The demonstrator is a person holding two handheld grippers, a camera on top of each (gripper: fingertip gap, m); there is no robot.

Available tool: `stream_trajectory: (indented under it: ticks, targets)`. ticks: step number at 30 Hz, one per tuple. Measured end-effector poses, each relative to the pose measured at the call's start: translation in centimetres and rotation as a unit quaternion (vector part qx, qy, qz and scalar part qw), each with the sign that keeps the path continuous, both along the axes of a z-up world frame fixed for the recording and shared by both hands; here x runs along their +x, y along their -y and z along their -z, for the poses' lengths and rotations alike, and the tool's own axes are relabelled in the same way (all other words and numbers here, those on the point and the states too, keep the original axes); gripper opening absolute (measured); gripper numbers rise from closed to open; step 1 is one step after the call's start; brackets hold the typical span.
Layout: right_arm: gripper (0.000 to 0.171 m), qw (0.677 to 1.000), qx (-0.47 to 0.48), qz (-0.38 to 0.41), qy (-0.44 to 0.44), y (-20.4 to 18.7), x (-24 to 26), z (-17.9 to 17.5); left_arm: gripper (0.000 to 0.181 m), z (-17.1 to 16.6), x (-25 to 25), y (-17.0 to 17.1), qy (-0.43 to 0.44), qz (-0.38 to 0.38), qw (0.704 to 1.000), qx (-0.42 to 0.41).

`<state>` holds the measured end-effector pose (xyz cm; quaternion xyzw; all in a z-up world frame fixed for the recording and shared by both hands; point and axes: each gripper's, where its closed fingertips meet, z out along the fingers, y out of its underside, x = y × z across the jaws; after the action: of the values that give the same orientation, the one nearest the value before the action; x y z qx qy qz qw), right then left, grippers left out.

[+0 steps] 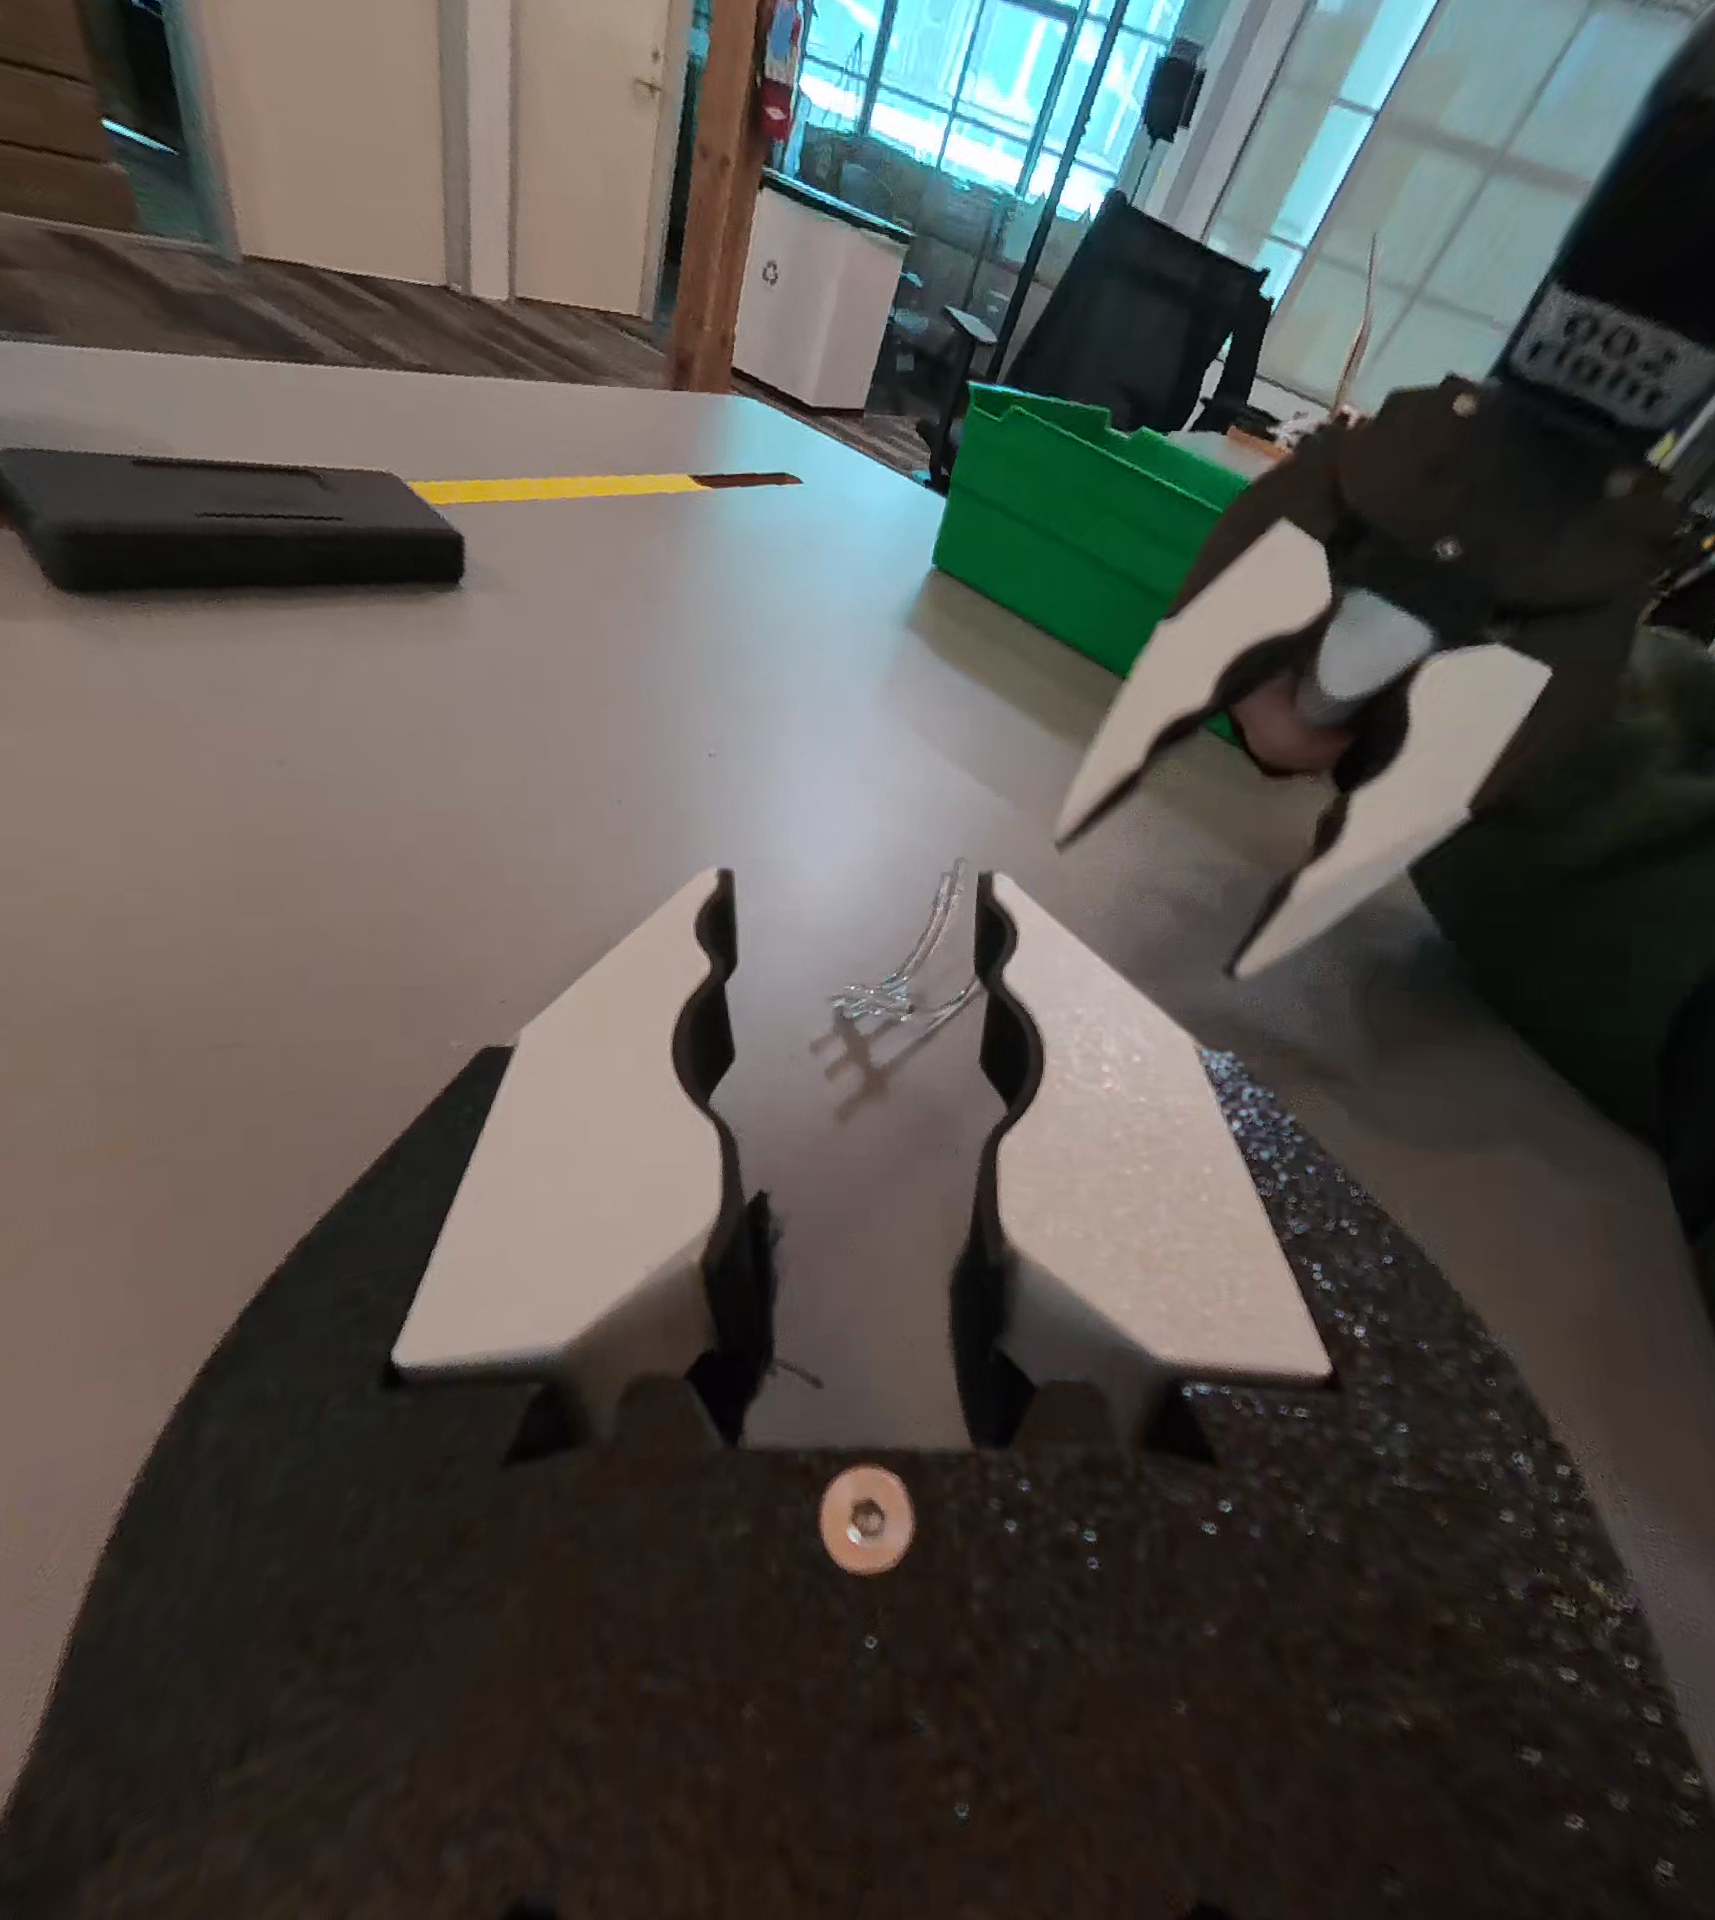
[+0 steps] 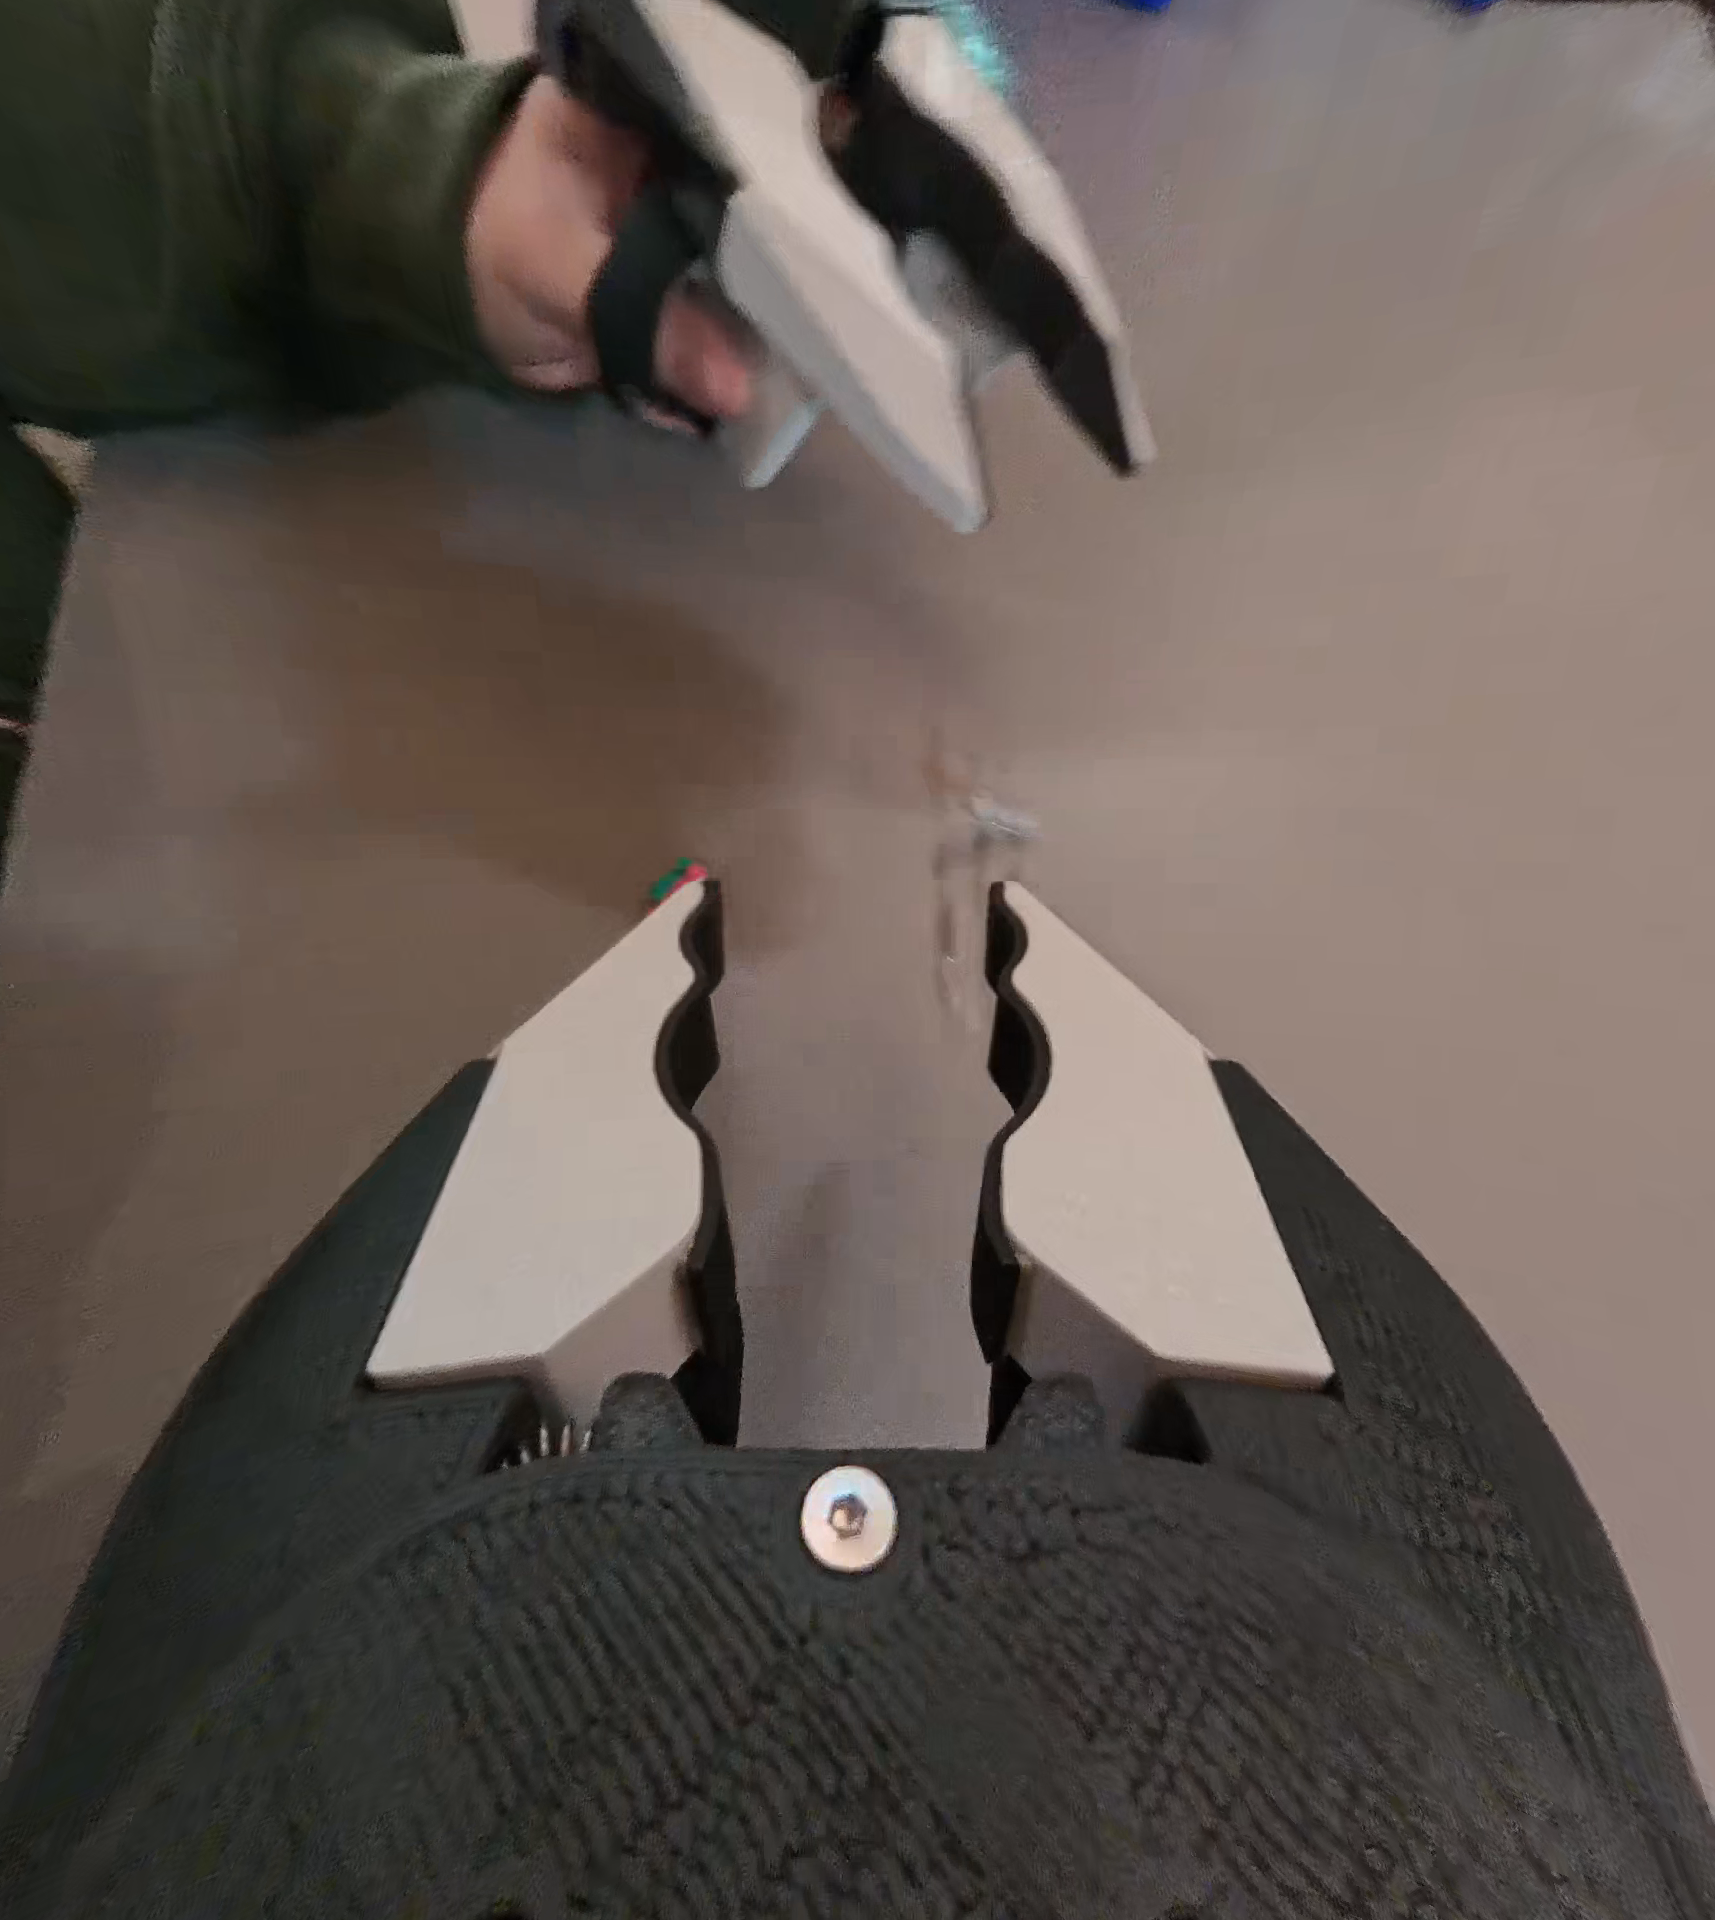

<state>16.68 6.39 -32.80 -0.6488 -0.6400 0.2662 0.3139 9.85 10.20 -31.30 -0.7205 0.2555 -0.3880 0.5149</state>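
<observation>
A clear plastic fork (image 1: 900,971) lies on the grey table (image 1: 417,831), just ahead of and between the tips of my left gripper (image 1: 853,883), which is open and empty. My right gripper (image 1: 1149,904) hangs open above the table to the right of the fork. In the right wrist view the fork (image 2: 972,862) is blurred, just beyond my open, empty right gripper (image 2: 853,899). The left gripper (image 2: 1055,494) shows there from the front, open, held by a hand (image 2: 562,281) in a dark green sleeve.
A flat black case (image 1: 219,530) lies at the far left of the table beside a yellow strip (image 1: 562,486). A green bin (image 1: 1071,540) stands at the far right edge. A small red and green thing (image 2: 676,875) peeks out by my right gripper's left fingertip. About 25 cm separates my left fingertips from the flat black case (image 1: 219,530).
</observation>
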Motion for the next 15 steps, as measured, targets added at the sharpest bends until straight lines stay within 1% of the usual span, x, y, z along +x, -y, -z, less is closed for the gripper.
stream_trajectory:
  ticks: [3,5,8,10,13,15]
  targets:
    - [0.054,0.999,-0.001,0.030,0.025,-0.9,1.5,0.4,0.043,-0.1,-0.1,0.0,-0.005,-0.002,1.000,0.012]
    - [0.053,0.997,-0.028,0.028,0.063,-0.1,2.1,1.3,0.044,-0.3,-0.3,0.0,-0.007,-0.008,1.000,0.024]
    - [0.043,0.987,-0.073,0.015,0.144,1.7,3.1,3.7,0.044,-0.5,-0.7,-0.2,-0.018,-0.025,0.999,0.042]
    - [0.034,0.979,-0.097,-0.004,0.180,2.9,3.3,5.1,0.044,-0.6,-0.9,-0.4,-0.022,-0.035,0.998,0.050]
    - [0.029,0.977,-0.119,-0.041,0.174,4.8,1.9,5.2,0.043,-0.6,-1.4,-0.8,-0.025,-0.054,0.997,0.053]
    - [0.027,0.975,-0.111,-0.058,0.182,5.8,1.3,5.2,0.043,-0.7,-1.7,-1.0,-0.017,-0.061,0.997,0.051]
